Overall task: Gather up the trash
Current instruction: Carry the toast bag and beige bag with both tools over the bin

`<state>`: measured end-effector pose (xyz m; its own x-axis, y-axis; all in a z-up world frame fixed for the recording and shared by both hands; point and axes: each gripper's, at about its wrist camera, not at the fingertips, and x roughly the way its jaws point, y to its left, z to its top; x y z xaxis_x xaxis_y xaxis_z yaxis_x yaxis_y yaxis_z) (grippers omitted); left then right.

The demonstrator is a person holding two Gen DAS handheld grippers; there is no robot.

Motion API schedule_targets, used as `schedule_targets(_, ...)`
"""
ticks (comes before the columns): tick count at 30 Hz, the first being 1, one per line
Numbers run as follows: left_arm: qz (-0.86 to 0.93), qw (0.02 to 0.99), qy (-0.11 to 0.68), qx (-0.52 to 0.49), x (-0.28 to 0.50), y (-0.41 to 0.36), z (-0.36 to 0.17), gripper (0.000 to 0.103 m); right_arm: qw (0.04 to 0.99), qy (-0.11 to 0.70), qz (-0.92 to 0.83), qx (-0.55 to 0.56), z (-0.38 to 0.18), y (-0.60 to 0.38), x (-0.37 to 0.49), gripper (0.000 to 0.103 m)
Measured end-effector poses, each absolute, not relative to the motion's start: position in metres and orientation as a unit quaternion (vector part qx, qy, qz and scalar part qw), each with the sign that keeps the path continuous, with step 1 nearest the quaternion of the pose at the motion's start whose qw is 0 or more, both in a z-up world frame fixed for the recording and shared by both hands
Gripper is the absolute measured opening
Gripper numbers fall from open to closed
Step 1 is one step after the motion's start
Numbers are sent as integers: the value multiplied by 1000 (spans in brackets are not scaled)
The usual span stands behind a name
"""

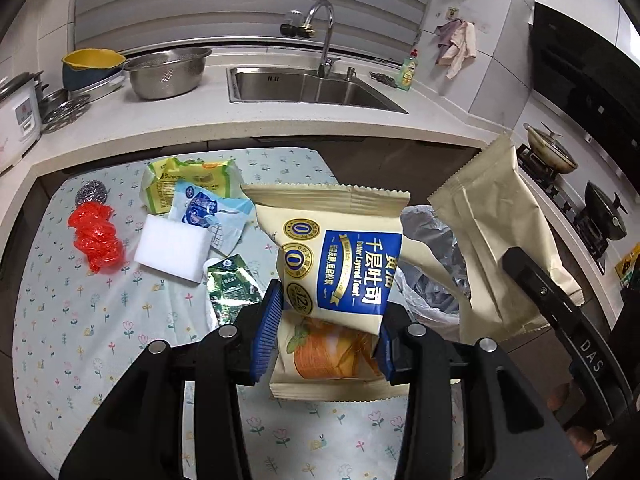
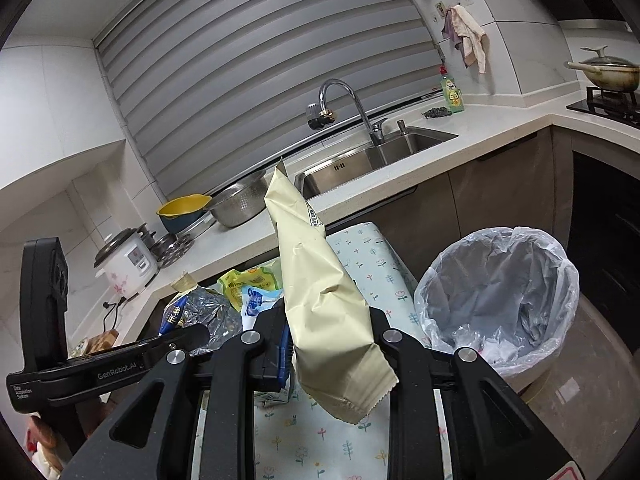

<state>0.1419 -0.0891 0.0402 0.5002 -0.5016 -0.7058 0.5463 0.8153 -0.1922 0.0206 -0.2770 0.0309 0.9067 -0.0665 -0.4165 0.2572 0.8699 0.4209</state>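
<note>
Filling the upper half of both views, a white kitchen counter (image 1: 248,120) carries a steel sink (image 1: 304,88) under a curved tap (image 1: 324,32), with a steel colander (image 1: 168,72) and a yellow bowl (image 1: 92,60) at the upper left of the left wrist view. Below it, a table under a flower-print cloth (image 1: 80,320) takes up the lower left. A bin lined with a clear bag (image 2: 500,304) stands at the right of the right wrist view, just beside the table's edge, with some crumpled scraps at its bottom.

The left gripper (image 1: 324,344) clamps a cream toast wrapper with a blue label (image 1: 340,276) between its blue pads, lifted clear of the cloth at the centre of its view. The right gripper (image 2: 328,344) is closed narrowly on a plain cream wrapper (image 2: 316,292) that stands up tilted in the middle of its view, left of the bin.

On the cloth, at the left of the left wrist view, lie a white sponge block (image 1: 172,248), a crumpled red plastic bag (image 1: 96,236), a yellow-green packet (image 1: 188,184), a pale blue packet (image 1: 208,212), a green foil wrapper (image 1: 232,288) and a steel scourer (image 1: 92,194).
</note>
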Motion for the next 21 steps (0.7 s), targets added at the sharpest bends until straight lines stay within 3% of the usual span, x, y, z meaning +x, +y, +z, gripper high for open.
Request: schedule_targets(21,-399,818,404,92,121,-249,8,40,920,212,-181,274,-9,-398,-8,22)
